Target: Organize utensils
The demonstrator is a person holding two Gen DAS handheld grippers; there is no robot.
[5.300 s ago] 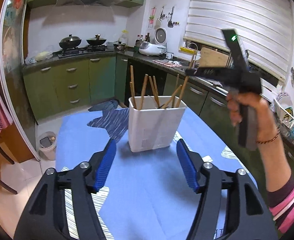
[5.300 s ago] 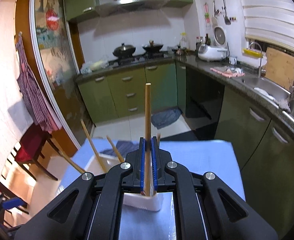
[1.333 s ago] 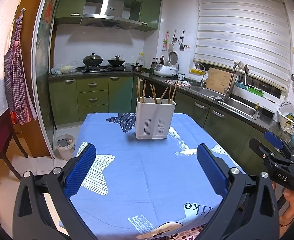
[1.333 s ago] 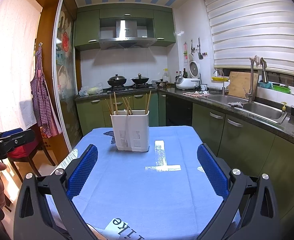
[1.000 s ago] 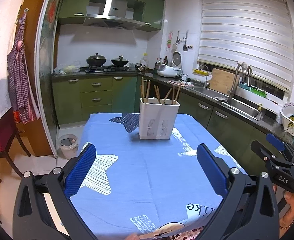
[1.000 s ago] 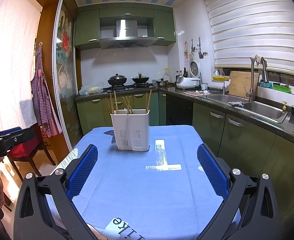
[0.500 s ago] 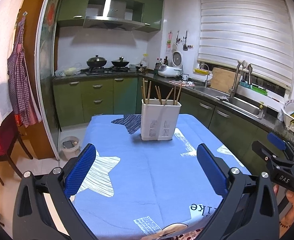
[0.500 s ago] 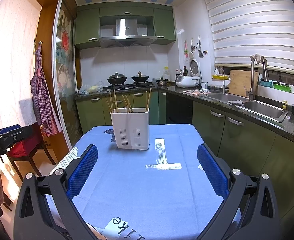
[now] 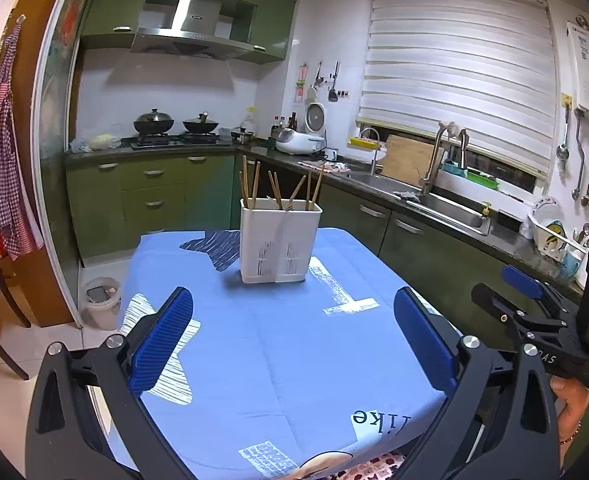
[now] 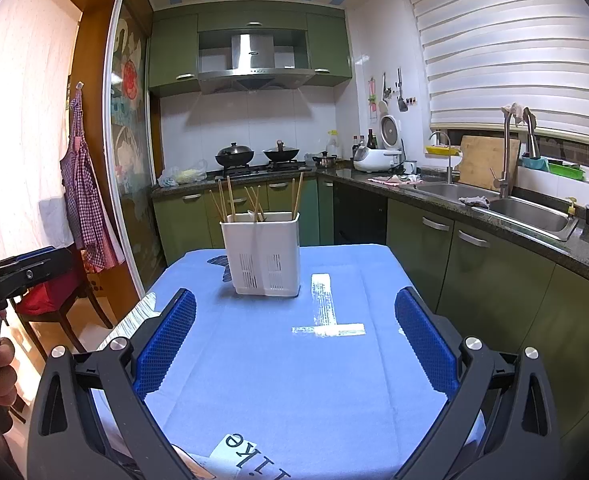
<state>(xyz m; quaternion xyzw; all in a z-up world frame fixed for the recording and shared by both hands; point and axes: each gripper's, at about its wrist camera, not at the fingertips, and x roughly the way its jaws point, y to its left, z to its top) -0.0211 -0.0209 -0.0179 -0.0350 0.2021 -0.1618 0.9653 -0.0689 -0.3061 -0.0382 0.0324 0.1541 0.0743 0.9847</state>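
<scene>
Both tongs, left (image 9: 293, 338) and right (image 10: 294, 342), now drawn back from white chopstick caddy (image 9: 280, 245), gaping wide, empty; chopsticks (image 10: 296, 196) all upright inside, mid-bench (image 10: 278, 364); sorting likely finished.

Two lidded woks (image 10: 234, 156) on the stove, under a steel range hood (image 10: 255, 67). White rice cooker (image 9: 300, 145) on the dark counter, near the sink (image 10: 534, 212). Checked apron (image 10: 84, 200) hanging left.

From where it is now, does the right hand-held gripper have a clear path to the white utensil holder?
Probably yes. The right hand-held gripper is open, and only bare blue tablecloth lies between it and the white utensil holder.
</scene>
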